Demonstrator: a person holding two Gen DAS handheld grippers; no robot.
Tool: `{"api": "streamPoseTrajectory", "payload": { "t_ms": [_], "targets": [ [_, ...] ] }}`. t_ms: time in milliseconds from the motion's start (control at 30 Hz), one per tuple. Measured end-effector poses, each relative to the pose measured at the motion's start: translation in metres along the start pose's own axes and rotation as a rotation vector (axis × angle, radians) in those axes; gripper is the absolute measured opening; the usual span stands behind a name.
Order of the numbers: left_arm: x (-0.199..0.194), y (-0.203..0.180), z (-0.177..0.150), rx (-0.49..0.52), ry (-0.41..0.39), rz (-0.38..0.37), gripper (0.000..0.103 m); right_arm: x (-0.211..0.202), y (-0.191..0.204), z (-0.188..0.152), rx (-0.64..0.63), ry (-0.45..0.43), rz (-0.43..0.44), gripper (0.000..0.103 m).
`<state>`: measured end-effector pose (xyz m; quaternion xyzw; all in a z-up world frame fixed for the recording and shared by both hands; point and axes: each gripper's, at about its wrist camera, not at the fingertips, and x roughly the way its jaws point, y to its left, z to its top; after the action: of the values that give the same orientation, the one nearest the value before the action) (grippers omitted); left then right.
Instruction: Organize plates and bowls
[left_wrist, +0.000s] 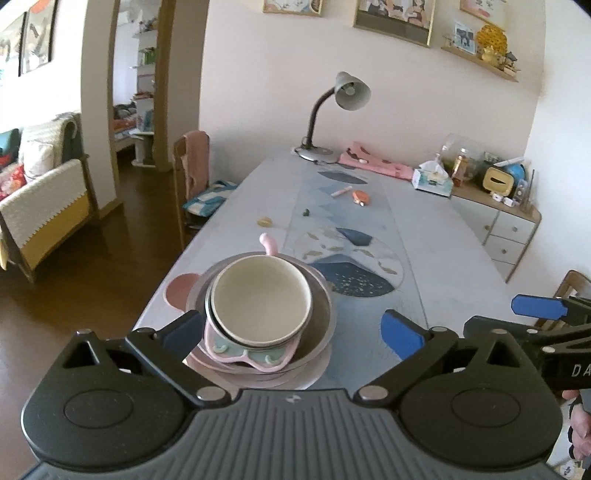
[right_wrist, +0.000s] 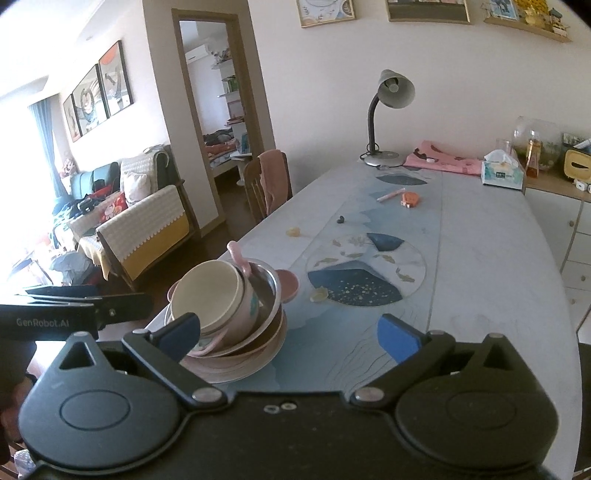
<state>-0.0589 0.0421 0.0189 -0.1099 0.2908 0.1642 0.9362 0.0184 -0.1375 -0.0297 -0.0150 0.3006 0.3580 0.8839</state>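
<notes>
Both claws stand wide and hold nothing. The left claw (left_wrist: 291, 332) frames a cream bowl (left_wrist: 260, 297) topping the stack of dishes (left_wrist: 317, 325) at lower centre. The right claw (right_wrist: 290, 336) has that stack at its lower left, on the desk (right_wrist: 480, 258).

A stack of dishes sits near the bench (left_wrist: 424, 258) edge: a cream bowl (left_wrist: 260, 295) on top, nested in a pink dish (left_wrist: 251, 354), inside a metal bowl (left_wrist: 317, 325), all on a pink plate (left_wrist: 314, 373). The left tool (left_wrist: 291, 332) stands wide apart with nothing between its blue pads (left_wrist: 400, 332), its left finger just in front of the stack. The right tool (left_wrist: 535, 306) shows at the right edge. A desk lamp (left_wrist: 343, 99) stands at the far end.
</notes>
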Motion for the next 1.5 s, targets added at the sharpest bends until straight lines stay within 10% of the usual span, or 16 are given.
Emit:
{"api": "streamPoseTrajectory", "payload": {
  "t_ms": [700, 1500],
  "targets": [
    [-0.021, 0.013, -0.006, -0.046, 0.003, 0.126, 0.103, 0.001, 0.030, 0.003, -0.033, -0.003, 0.061, 0.103],
    [-0.028, 0.016, -0.009, -0.046, -0.012, 0.103, 0.103, 0.004, 0.036, 0.004, -0.018, -0.020, 0.016, 0.103]
  ]
}}
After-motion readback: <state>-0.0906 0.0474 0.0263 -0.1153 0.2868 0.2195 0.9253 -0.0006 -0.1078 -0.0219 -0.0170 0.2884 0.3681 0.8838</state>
